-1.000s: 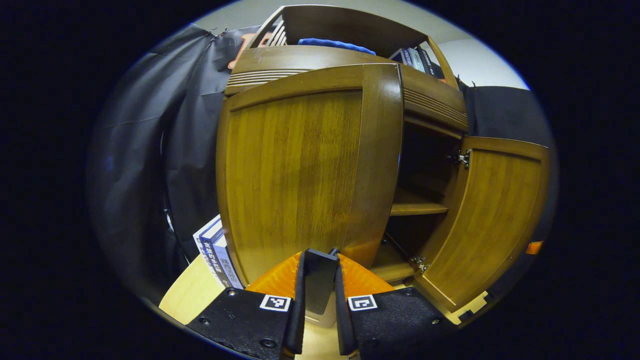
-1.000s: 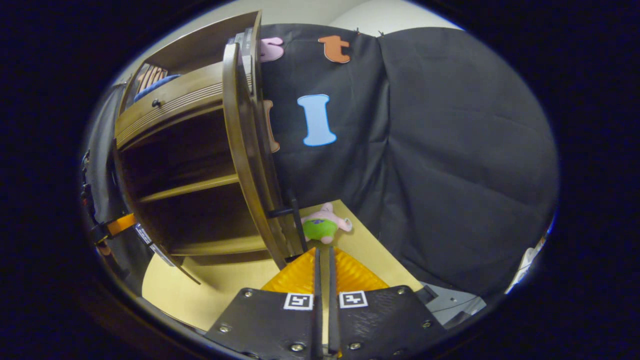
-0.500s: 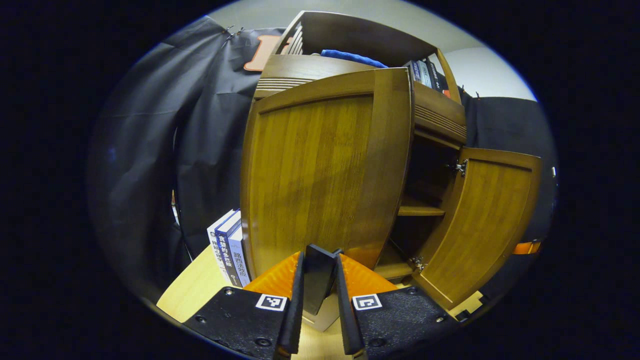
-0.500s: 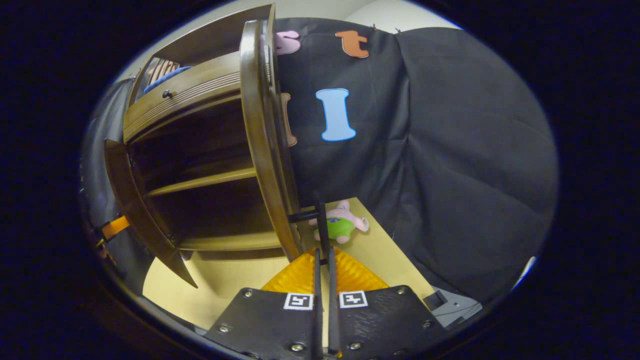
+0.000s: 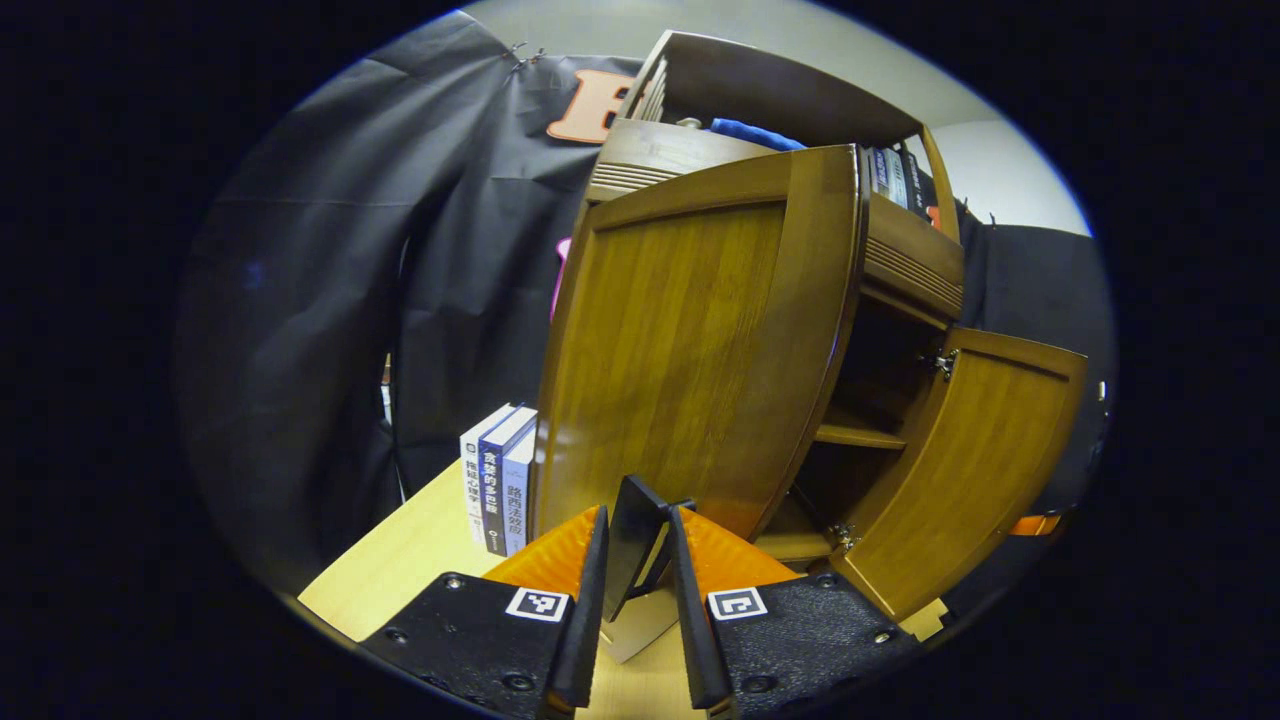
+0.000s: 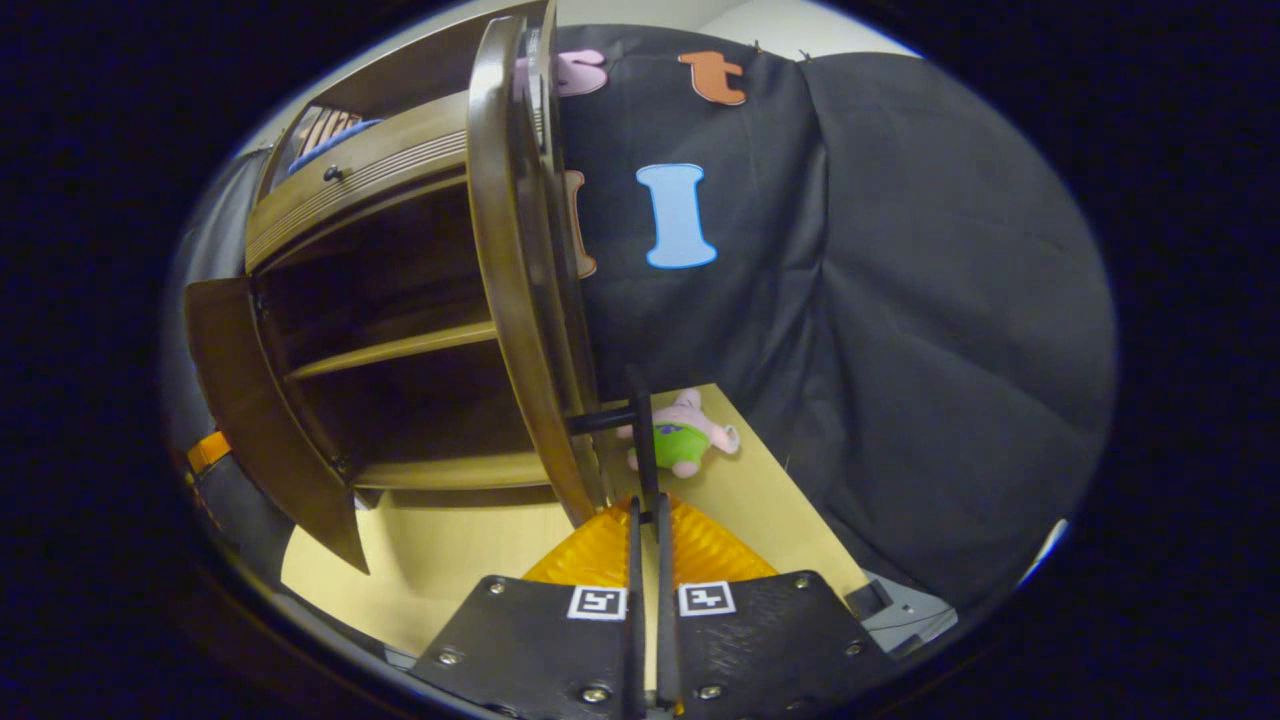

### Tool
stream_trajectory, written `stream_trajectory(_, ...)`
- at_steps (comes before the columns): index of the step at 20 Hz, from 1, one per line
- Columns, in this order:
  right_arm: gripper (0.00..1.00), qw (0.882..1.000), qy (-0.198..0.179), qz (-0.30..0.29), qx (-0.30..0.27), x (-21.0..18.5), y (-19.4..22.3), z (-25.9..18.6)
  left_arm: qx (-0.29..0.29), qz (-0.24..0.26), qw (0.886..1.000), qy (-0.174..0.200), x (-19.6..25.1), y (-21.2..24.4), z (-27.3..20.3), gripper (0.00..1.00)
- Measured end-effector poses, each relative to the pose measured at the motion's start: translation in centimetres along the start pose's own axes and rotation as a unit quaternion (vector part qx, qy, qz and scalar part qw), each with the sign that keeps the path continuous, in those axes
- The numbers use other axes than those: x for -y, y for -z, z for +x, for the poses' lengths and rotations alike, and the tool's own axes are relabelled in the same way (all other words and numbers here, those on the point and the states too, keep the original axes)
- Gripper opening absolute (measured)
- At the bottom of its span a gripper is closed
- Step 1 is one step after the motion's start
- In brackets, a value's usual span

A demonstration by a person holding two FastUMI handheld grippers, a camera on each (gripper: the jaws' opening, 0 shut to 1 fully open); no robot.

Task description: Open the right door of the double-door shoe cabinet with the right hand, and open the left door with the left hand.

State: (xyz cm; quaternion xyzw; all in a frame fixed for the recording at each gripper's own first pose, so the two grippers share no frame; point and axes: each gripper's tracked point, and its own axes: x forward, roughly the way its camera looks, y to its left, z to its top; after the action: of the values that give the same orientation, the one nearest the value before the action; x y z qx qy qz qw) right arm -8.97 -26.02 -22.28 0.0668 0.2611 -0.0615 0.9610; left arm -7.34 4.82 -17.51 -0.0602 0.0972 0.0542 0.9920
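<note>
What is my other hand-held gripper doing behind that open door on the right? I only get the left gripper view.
Observer: In the right gripper view, the right hand-held gripper is shut on the black handle of the right door.
Operator: Is anything on the table past that door?
Observer: Yes, a pink and green plush toy lies on the table just beyond the handle, near the booth's cloth wall.
</note>
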Motion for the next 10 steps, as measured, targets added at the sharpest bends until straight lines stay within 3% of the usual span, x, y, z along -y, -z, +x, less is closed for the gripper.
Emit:
stream_trajectory(2,0.05,1.0,-0.001,0.001,-0.001,0.1,0.1,0.1,0.001,0.022,1.0,-0.018,-1.1,-0.2,-0.6,0.35)
stream_trajectory(4,0.05,1.0,-0.001,0.001,-0.002,0.1,0.2,0.2,0.001,0.037,0.999,-0.033,-2.2,-0.5,-1.1,0.39)
stream_trajectory(7,0.05,1.0,-0.003,0.001,-0.005,0.2,0.4,0.5,0.002,0.042,0.998,-0.05,-3.7,-0.8,-1.8,0.34)
stream_trajectory(8,0.05,1.0,-0.002,0.002,-0.005,0.3,0.3,0.6,0.004,0.045,0.997,-0.058,-4.4,-1.0,-2.0,0.39)
stream_trajectory(10,0.05,1.0,-0.001,0.004,-0.005,0.4,0.4,0.7,0.008,0.05,0.996,-0.077,-6.0,-1.4,-2.5,0.36)
